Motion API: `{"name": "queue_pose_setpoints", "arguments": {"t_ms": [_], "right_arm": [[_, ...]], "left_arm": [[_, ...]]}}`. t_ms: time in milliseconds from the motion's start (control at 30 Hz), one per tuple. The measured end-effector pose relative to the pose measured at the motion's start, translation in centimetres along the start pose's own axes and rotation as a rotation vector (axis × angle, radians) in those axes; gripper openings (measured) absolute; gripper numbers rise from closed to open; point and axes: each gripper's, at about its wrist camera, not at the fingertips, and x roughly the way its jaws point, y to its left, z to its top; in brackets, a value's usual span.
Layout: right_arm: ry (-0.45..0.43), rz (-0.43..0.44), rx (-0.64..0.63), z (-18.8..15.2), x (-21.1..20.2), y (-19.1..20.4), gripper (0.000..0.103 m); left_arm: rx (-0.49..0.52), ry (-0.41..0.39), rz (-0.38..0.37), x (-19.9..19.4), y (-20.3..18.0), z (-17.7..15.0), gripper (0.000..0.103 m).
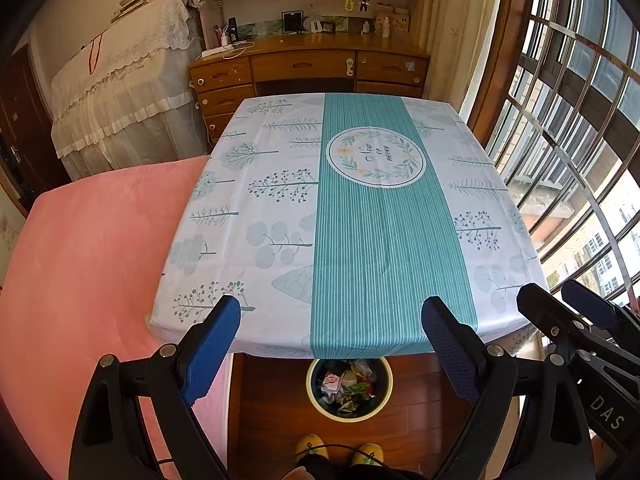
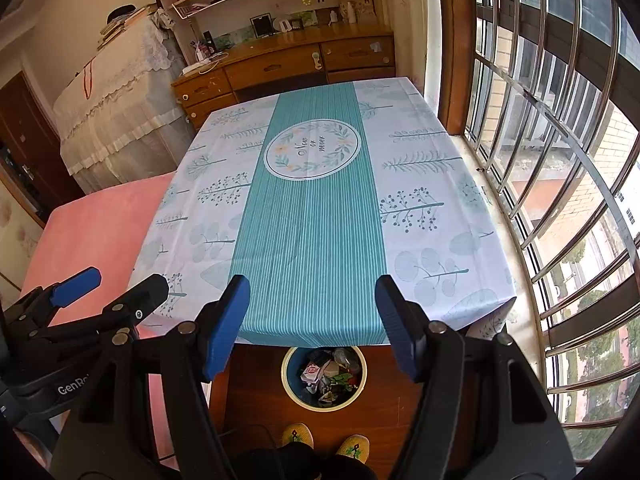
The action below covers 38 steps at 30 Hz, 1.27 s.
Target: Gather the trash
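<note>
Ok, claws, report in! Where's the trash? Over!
Left claw open, empty. Right claw open, empty. Trash sits in the bin on the floor, under the table's near edge. Tablecloth shows no trash; nothing in the way.

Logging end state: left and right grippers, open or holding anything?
Left gripper: open, holding nothing.
Right gripper: open, holding nothing.

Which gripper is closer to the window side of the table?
The right gripper. In the left wrist view it sits beside the left gripper on the side of the window bars; both hang open over the trash bin.
</note>
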Motion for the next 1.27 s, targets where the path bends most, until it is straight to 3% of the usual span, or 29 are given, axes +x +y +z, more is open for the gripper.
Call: {"name": "queue_pose_setpoints", "arguments": {"t_ms": [1267], "right_arm": [[0.0,-0.003,0.013,-0.6,0.0,-0.6,0.062]], "left_arm": [[0.027,-0.004,0.013,-0.5,0.5,-1.3,0.093]]}}
